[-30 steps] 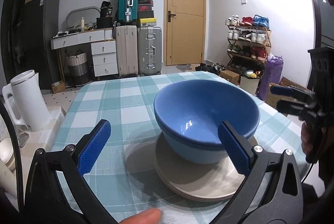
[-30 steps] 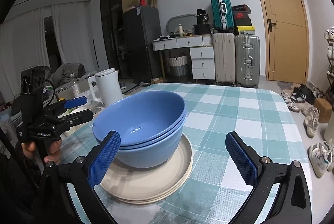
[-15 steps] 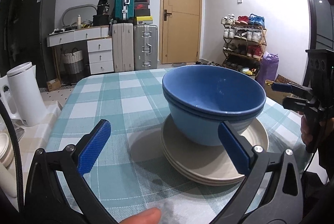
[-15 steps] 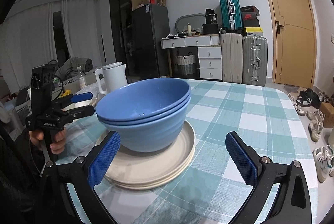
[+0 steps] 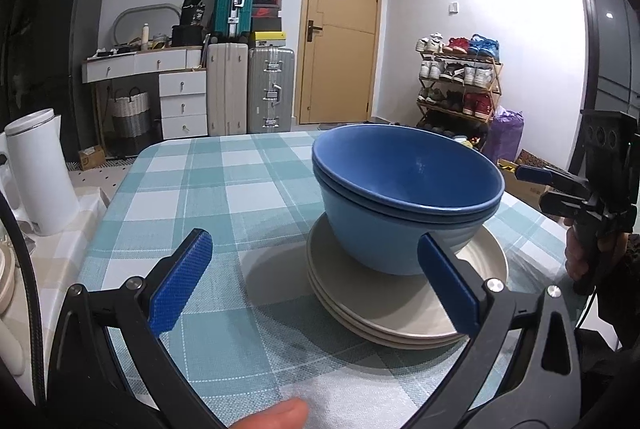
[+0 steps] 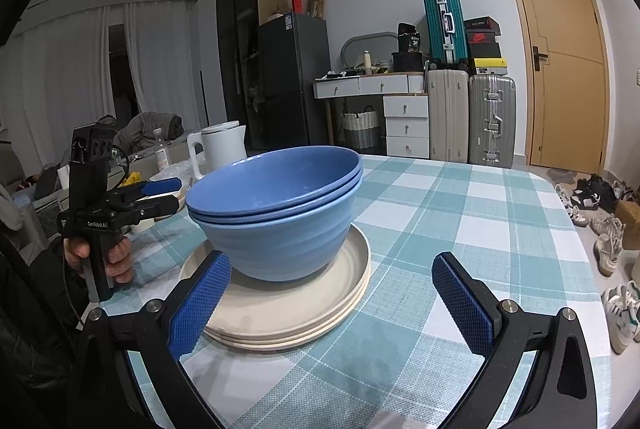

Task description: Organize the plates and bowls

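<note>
Two nested blue bowls sit upright on a stack of beige plates on the checked tablecloth. My left gripper is open and holds nothing; it stands low at the table's near edge, and its right finger overlaps the stack's near side. My right gripper is also open and holds nothing, with the stack just beyond its left finger. Each view shows the other gripper held by a hand beside the stack: the right gripper and the left gripper.
A white kettle stands on a counter to the left of the table. Checked cloth stretches behind the stack to the far edge. Suitcases, drawers, a door and a shoe rack lie beyond.
Both cameras have dropped lower and drawn back a little, so the bowls now show more from the side. Both grippers have stayed open; bowls and plates have not moved.
</note>
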Tool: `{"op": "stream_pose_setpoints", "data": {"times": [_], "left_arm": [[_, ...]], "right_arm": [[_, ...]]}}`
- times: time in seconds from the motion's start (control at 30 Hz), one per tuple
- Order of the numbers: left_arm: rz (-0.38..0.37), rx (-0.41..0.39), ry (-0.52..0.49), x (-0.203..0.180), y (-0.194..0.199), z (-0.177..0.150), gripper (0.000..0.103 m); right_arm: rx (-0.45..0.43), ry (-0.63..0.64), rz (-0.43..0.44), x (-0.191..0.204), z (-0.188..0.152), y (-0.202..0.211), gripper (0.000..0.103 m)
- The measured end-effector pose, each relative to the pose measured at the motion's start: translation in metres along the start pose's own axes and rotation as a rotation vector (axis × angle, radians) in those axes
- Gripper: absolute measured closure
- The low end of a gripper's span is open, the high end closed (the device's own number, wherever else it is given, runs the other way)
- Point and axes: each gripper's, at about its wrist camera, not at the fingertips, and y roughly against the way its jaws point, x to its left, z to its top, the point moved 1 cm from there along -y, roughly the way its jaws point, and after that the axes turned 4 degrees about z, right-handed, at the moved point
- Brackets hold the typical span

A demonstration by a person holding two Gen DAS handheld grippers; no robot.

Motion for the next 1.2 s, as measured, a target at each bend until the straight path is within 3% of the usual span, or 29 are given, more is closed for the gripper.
{"op": "stream_pose_setpoints", "data": {"times": [1.2], "left_arm": [[0.004, 0.003, -0.015, -0.0046, -0.0026, -0.0013, 0.0]], "right_arm": [[-0.014, 0.035, 0.01, 0.0062, -0.0003, -0.0013, 0.0]]}}
